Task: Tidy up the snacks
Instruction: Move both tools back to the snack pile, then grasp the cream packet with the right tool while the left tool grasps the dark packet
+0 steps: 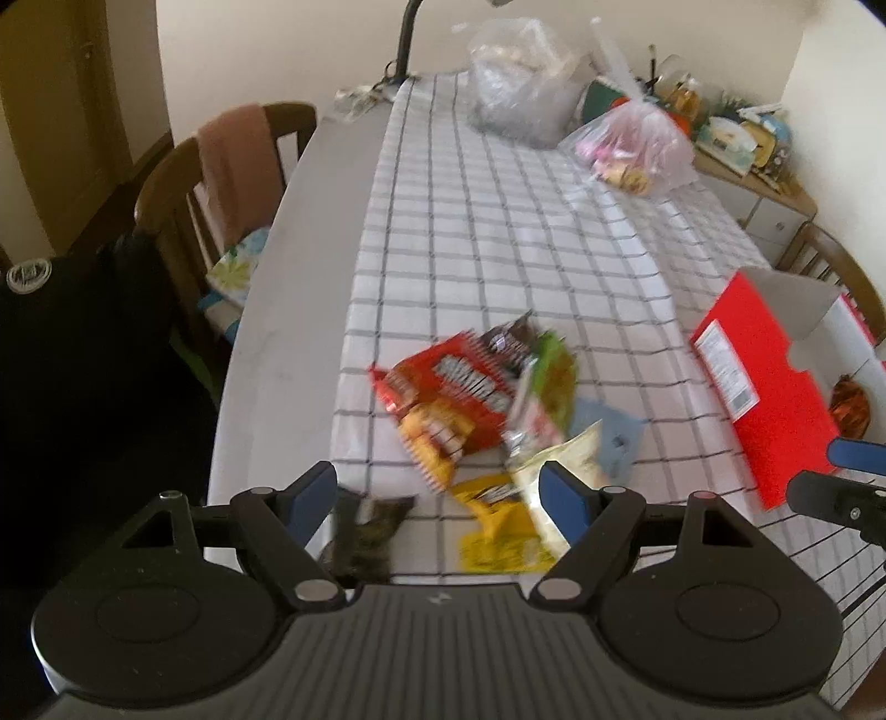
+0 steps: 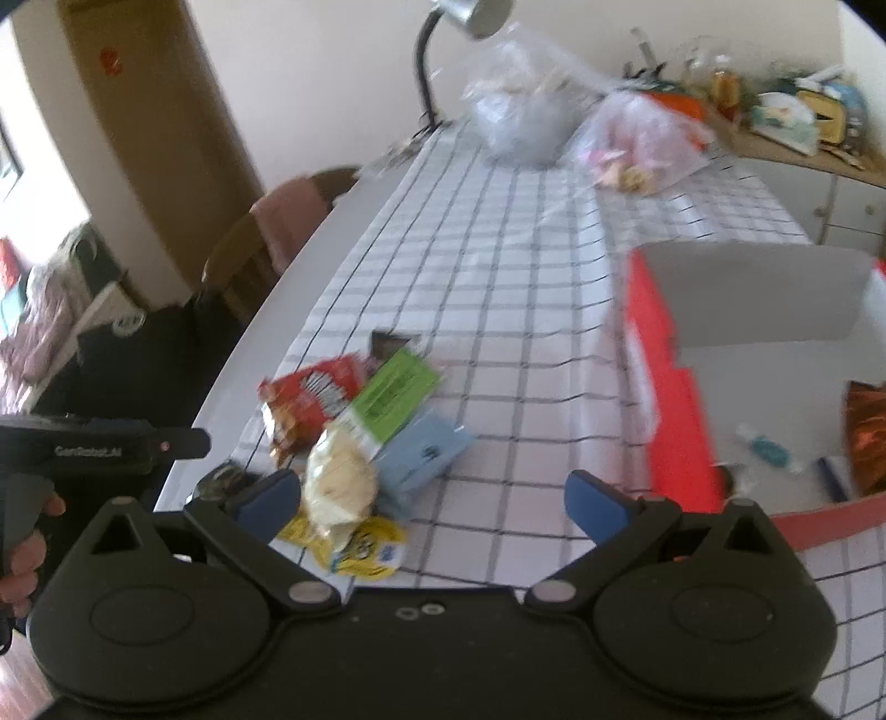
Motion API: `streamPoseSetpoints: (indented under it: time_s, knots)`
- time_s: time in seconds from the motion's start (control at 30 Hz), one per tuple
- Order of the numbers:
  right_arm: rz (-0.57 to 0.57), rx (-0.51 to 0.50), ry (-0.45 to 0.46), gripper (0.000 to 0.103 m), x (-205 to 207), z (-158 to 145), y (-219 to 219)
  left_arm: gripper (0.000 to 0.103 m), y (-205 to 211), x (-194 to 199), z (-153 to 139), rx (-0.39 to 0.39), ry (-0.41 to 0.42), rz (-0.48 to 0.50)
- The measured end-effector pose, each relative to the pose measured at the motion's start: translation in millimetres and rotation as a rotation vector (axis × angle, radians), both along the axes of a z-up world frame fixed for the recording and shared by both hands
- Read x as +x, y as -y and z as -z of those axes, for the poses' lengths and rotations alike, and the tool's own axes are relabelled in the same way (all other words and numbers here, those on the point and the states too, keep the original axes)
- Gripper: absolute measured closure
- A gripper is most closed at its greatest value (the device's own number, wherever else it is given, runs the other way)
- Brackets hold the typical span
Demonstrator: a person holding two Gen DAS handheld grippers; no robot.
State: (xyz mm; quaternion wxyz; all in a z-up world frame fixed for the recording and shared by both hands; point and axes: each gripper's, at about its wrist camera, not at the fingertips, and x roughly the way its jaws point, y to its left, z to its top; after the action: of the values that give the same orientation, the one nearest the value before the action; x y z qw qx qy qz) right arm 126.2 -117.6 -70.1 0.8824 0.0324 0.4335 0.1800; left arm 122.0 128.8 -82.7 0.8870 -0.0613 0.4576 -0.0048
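Note:
A heap of snack packets lies on the checked tablecloth (image 1: 498,221): a red bag (image 1: 448,387), a green packet (image 1: 548,382), a pale blue packet (image 1: 609,432), a cream bag (image 1: 559,471), a yellow packet (image 1: 493,520) and a dark wrapper (image 1: 365,531). My left gripper (image 1: 437,493) hangs open just above the near edge of the heap, empty. In the right wrist view the same heap shows, with the red bag (image 2: 315,399), green packet (image 2: 396,399) and cream bag (image 2: 338,487). My right gripper (image 2: 434,504) is open and empty, between the heap and a red box (image 2: 659,354).
The open red box (image 1: 758,382) stands at the right with some items inside. Two clear plastic bags (image 1: 520,83) (image 1: 637,144) sit at the table's far end by a lamp stem (image 1: 407,39). A wooden chair (image 1: 232,183) stands at the left; a cluttered sideboard (image 1: 747,144) at the back right.

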Motion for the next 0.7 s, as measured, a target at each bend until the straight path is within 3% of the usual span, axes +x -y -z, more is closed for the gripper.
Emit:
streamPoseSetpoints:
  time_s: [0.33,0.6,0.7]
  knots:
    - [-0.131,-0.076,-0.07,0.006,14,34,-63,0.023,-32,3,48,-0.029,-0.106,-0.029]
    - [-0.182,-0.147,-0.096,0.021,29,58,-91,0.024,-31,12,68,-0.001,-0.12,-0.008]
    - [-0.199,-0.173,-0.091,0.027,31,63,-99,0.033,-29,15,72,0.0,-0.124,0.005]
